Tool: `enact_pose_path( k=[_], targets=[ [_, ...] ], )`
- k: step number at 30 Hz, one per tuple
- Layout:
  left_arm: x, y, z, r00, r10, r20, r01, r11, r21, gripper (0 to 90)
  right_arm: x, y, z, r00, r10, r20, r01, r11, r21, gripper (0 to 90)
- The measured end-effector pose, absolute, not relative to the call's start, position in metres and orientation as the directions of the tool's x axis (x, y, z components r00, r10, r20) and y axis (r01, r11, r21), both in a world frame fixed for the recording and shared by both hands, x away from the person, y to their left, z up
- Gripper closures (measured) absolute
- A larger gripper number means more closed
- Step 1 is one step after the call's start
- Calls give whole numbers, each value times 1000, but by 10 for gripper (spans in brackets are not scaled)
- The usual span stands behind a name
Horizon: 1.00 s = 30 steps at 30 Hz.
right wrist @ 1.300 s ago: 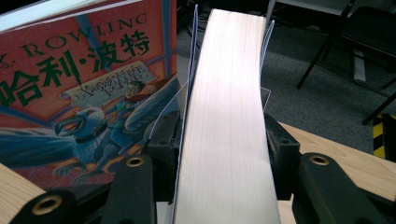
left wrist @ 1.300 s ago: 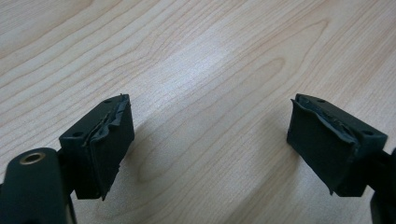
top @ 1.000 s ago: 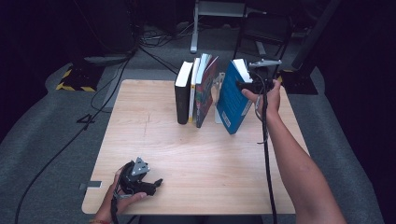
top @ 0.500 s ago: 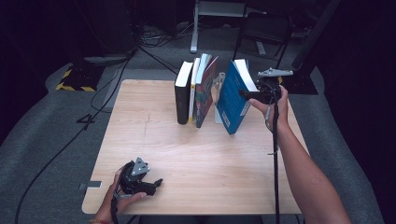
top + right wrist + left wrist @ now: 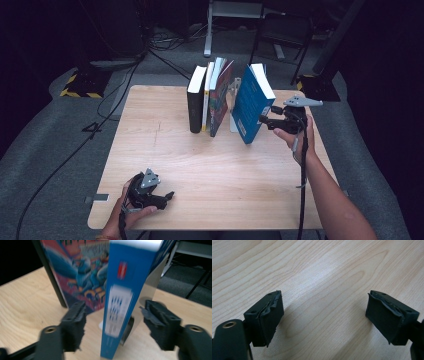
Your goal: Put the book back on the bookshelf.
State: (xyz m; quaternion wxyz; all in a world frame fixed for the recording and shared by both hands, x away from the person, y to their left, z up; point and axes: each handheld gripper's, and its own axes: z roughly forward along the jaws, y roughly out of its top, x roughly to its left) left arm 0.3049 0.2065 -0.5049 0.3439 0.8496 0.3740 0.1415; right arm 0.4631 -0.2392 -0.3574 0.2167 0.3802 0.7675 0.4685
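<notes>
A blue book (image 5: 251, 106) stands tilted at the back of the wooden table (image 5: 210, 165), apart from a row of three upright books: a black one (image 5: 195, 100), a thin white one (image 5: 206, 97) and a colourful one (image 5: 221, 100). My right gripper (image 5: 266, 121) is at the blue book's right side. In the right gripper view its spine (image 5: 119, 302) stands between the jaws of the right gripper (image 5: 113, 307). They have just been closing, but gaps remain on both sides. My left gripper (image 5: 164, 196) rests near the front edge. In its own view the left gripper (image 5: 324, 307) is open over bare wood.
A shiny metal bookend (image 5: 234, 102) stands between the colourful book and the blue one, and its plate (image 5: 150, 282) shows behind the blue book. Chair legs and cables lie on the dark floor beyond the far edge.
My right gripper has moved right and lower, from the top of the blue book to its spine side. The left hand has stayed where it was.
</notes>
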Motion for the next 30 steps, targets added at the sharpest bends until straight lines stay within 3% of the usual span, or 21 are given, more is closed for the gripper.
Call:
enact_pose_path(
  k=[2, 3, 4, 5, 10, 12, 14, 16, 30],
  targets=[
    [305, 206, -505, 680, 733, -17, 539, -483, 690, 147, 458, -239, -373, -629, 777, 11, 381, 296, 876, 462],
    [305, 206, -505, 680, 733, -17, 539, -483, 690, 147, 458, -239, -373, -629, 777, 11, 381, 296, 876, 462],
    [305, 206, -505, 680, 733, -17, 539, -484, 689, 147, 455, -239, -387, -624, 782, -2, 381, 307, 872, 545],
    [305, 206, -505, 680, 733, -17, 538, -484, 690, 147, 455, -239, -393, -619, 785, -6, 386, 311, 868, 564],
    [305, 206, -505, 680, 733, -17, 539, -484, 689, 147, 461, -237, -417, -588, 809, 20, 429, 291, 855, 595],
    [305, 206, -505, 680, 733, -16, 538, -484, 690, 147, 465, -235, -425, -583, 812, -30, 410, 326, 852, 583],
    [305, 206, -505, 679, 734, -17, 539, -483, 690, 148, 467, -236, -430, -608, 794, 16, 407, 294, 864, 619],
    [305, 206, -505, 680, 733, -17, 538, -483, 690, 147, 466, -234, -431, -618, 786, -3, 385, 306, 871, 661],
    [305, 206, -505, 681, 732, -16, 537, -485, 690, 147, 473, -221, -432, -584, 810, -44, 362, 309, 880, 631]
  ],
)
